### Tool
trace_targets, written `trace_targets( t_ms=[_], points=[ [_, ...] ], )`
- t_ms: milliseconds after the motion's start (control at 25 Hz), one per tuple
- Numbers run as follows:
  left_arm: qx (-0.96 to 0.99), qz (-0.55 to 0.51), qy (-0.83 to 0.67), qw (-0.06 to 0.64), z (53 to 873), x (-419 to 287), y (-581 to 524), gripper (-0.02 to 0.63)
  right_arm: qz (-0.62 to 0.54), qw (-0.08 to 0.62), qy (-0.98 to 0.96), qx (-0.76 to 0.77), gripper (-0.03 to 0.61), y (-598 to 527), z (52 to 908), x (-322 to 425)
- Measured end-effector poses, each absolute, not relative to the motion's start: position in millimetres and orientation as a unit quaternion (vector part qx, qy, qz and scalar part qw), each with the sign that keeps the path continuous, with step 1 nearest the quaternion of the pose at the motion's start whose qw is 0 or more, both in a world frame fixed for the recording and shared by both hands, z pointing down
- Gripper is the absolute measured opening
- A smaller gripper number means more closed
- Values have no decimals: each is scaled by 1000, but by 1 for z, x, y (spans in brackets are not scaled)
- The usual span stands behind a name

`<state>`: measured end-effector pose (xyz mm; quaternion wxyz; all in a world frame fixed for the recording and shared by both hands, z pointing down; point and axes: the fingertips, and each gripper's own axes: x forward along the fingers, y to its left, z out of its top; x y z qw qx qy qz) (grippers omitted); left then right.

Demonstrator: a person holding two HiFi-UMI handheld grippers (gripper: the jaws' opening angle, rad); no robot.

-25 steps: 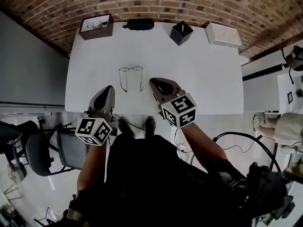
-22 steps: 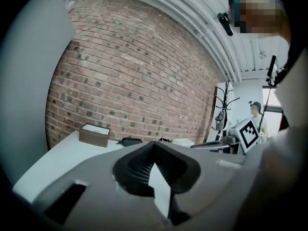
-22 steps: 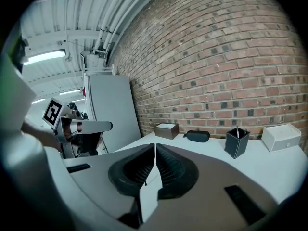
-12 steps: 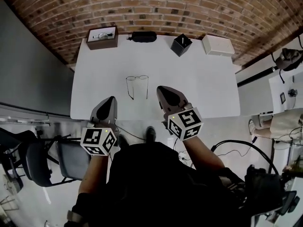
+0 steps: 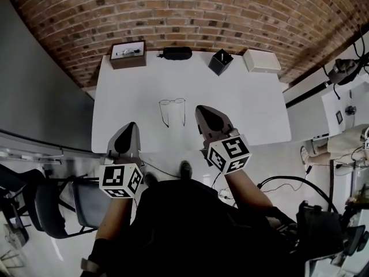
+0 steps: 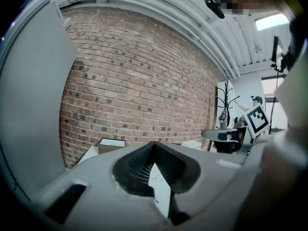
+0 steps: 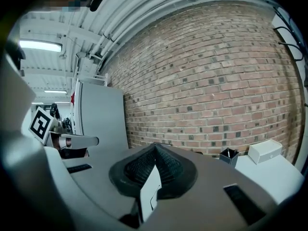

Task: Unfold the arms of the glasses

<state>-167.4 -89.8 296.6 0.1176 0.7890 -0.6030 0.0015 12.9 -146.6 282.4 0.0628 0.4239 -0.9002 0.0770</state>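
Note:
The thin-framed glasses lie on the white table with both arms stretched out toward me. My left gripper hovers over the table's near edge, down-left of the glasses, shut and empty. My right gripper hangs just right of the glasses' right arm, also shut with nothing in it. In the left gripper view the closed jaws frame a sliver of table with the glasses far ahead. The right gripper view shows its jaws closed, one glasses arm showing below them.
Along the table's far edge stand a brown box, a black case, a black pen holder and a white box. A brick wall rises behind. A dark chair stands at my left.
Both grippers have risen and drawn back a little from the glasses toward me. The glasses have stayed where they lay on the table.

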Motion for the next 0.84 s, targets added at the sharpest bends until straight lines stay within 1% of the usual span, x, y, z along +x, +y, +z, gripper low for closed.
trace_targets(
  t_ms=[200,560,840],
  points=[
    [788,-14,-605,117,284,-177,-94,9,84,47,-899,427,8,-145,269,8],
    [794,-18,-596,114,277,-178,-100,9,78,54,-896,433,8,-155,269,4],
    [793,6,-604,74,272,-172,-99,9,66,53,-898,432,8,-155,266,3]
  ],
)
